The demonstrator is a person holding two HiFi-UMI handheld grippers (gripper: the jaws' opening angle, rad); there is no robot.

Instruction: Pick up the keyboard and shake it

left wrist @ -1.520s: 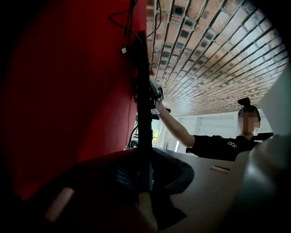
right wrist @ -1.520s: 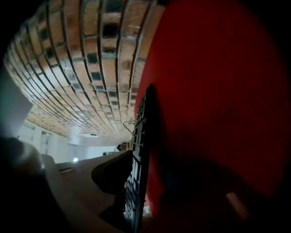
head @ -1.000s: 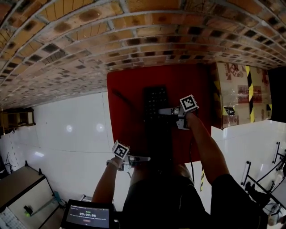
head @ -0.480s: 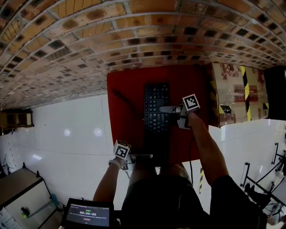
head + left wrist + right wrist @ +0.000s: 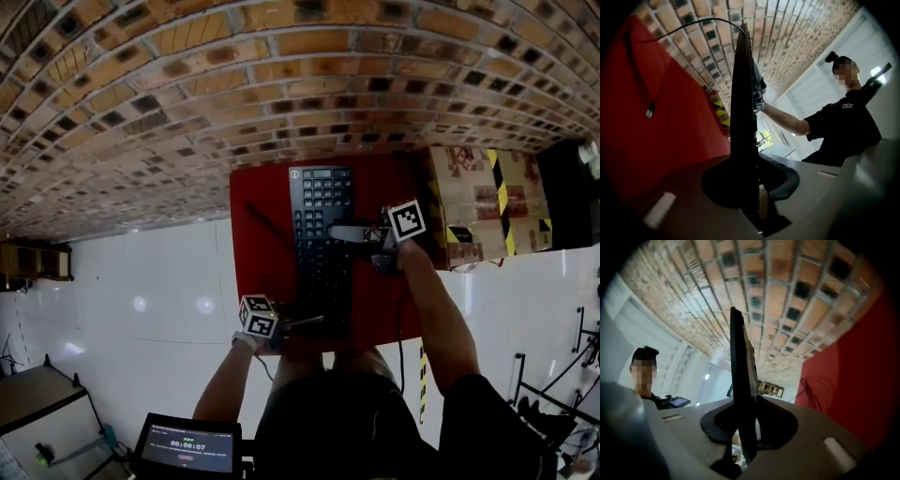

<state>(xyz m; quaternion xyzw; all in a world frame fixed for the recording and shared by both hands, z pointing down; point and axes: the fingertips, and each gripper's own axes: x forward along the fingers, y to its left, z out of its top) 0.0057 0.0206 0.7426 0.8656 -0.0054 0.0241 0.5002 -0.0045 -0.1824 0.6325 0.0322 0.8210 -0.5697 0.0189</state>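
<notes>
Left claw (image 5: 314, 322) and right claw (image 5: 339, 232) each pinch an edge of the black rectangular plastic keyboard (image 5: 319, 258), held above the red desk (image 5: 258, 281). Pickup looks done; the shaking is left.

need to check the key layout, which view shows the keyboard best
The head view: the black keyboard faces the camera, keys showing, nearly whole. The left gripper view and the right gripper view each show only its thin edge.
</notes>
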